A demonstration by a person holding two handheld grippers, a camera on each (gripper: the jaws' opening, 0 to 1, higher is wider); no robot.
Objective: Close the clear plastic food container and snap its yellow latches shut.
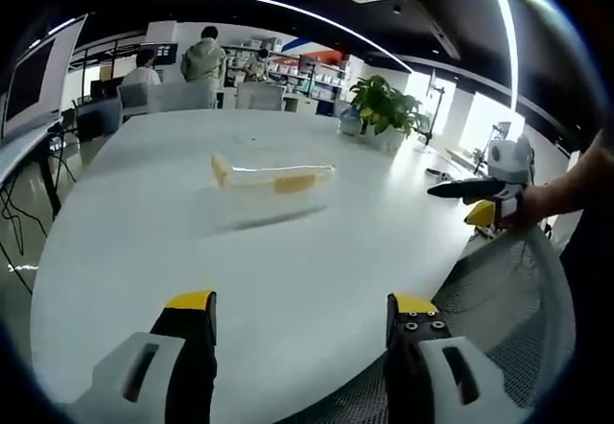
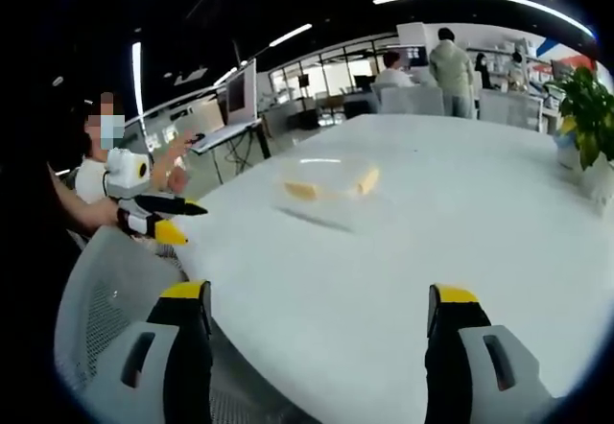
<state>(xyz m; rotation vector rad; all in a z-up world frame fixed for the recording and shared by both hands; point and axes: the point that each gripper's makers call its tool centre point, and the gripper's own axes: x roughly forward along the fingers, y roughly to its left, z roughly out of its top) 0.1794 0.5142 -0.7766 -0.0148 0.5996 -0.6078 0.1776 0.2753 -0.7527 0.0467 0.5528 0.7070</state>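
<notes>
A clear plastic food container (image 1: 271,190) with yellow latches rests on the white table (image 1: 192,251), a good way ahead of my left gripper (image 1: 299,307), whose jaws stand open with nothing between them. In the right gripper view the same container (image 2: 331,186) lies ahead of my right gripper (image 2: 317,301), also open and empty. Its lid seems to lie on top; whether the yellow latches are snapped I cannot tell. The right gripper (image 1: 480,194) shows at the right edge of the left gripper view, off the table. The left gripper (image 2: 153,215) shows at the left of the right gripper view.
A grey mesh chair back (image 1: 499,290) stands by the table's near edge, also seen as the mesh chair (image 2: 115,290). A potted plant (image 1: 384,107) sits at the far side. People stand and sit by desks (image 1: 201,59) beyond the table. A monitor (image 2: 240,88) stands on a side desk.
</notes>
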